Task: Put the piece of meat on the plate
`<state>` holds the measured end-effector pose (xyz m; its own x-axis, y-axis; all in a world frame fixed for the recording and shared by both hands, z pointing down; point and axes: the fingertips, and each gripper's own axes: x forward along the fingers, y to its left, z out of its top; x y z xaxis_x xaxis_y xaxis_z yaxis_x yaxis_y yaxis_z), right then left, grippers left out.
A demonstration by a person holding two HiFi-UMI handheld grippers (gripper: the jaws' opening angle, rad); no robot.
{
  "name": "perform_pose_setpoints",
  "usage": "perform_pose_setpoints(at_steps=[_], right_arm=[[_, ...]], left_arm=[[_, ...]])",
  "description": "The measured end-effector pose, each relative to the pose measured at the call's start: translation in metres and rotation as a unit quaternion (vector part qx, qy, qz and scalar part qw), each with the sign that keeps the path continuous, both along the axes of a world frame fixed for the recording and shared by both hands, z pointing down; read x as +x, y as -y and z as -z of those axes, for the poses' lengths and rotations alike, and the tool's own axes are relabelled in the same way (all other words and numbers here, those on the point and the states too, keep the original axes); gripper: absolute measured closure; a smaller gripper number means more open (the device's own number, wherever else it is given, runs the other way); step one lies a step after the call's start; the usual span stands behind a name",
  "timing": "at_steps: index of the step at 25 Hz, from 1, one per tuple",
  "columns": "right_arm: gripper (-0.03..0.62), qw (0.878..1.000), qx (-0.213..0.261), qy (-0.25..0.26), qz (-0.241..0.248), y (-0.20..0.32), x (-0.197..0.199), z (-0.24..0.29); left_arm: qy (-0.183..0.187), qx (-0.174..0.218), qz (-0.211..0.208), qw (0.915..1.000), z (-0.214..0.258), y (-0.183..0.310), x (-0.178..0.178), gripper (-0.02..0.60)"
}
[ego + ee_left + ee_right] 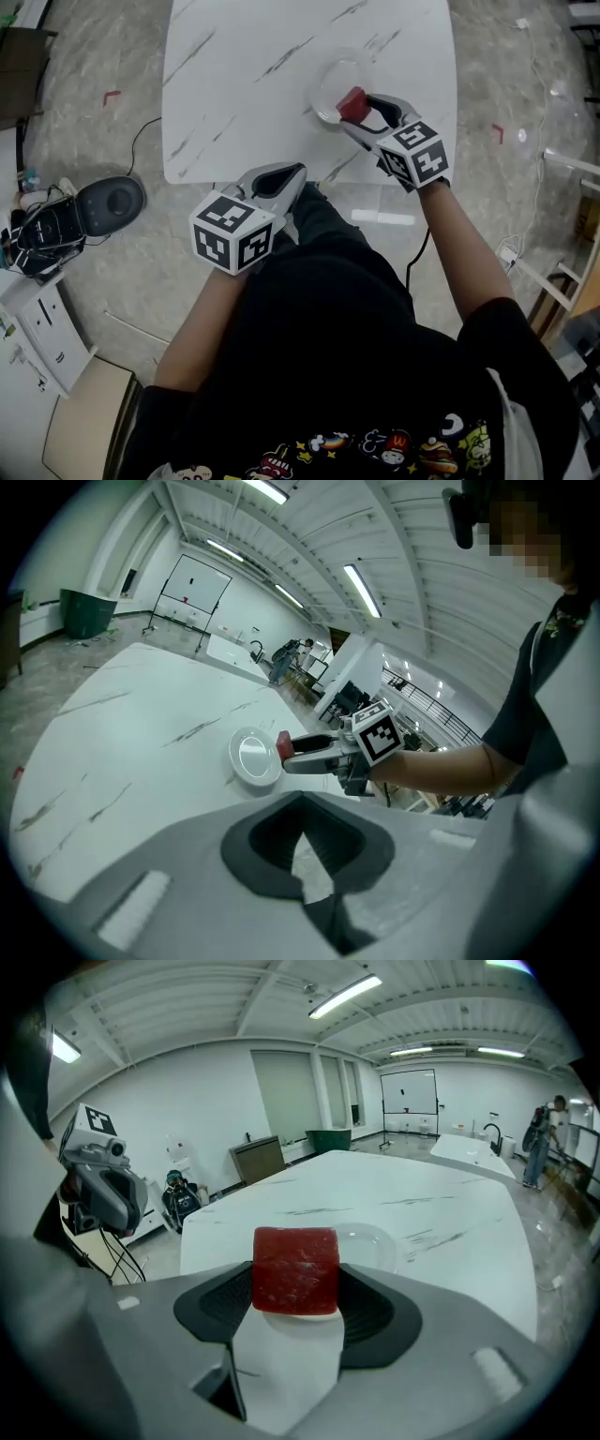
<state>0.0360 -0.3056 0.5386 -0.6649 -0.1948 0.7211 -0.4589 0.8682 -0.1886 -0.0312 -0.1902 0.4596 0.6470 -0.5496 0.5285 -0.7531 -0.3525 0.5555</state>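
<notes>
A red cube of meat [352, 104] is clamped between the jaws of my right gripper [356, 106], over the near edge of a clear round plate [330, 79] on the white marble table [234, 84]. The right gripper view shows the meat [295, 1269] filling the jaws of that gripper [296, 1290], with the plate [380, 1241] just behind it. My left gripper [296, 171] hangs shut and empty at the table's front edge. In the left gripper view its own tips [300, 803] meet, and beyond them are the plate [253, 757] and the meat [284, 746].
A black device [108, 201] with cables lies on the floor to the left, near a white cabinet [37, 328]. Red tape marks [111, 96] are on the floor. A white rack [567, 272] stands at the right.
</notes>
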Motion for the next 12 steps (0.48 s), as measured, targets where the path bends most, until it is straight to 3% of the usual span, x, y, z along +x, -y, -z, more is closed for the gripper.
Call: perform_pose_setpoints(at_steps=[6,12], right_arm=[[0.286,0.997,0.012,-0.05,0.053,0.02,-0.006,-0.027],[0.286,0.992,0.016,-0.086,0.089,0.032,-0.013,-0.039]], left_arm=[[0.004,-0.014,0.019,0.9997,-0.017,0.012,-0.005,0.581],[0.008,-0.017,0.004,0.9998,-0.026,0.03,0.004,0.581]])
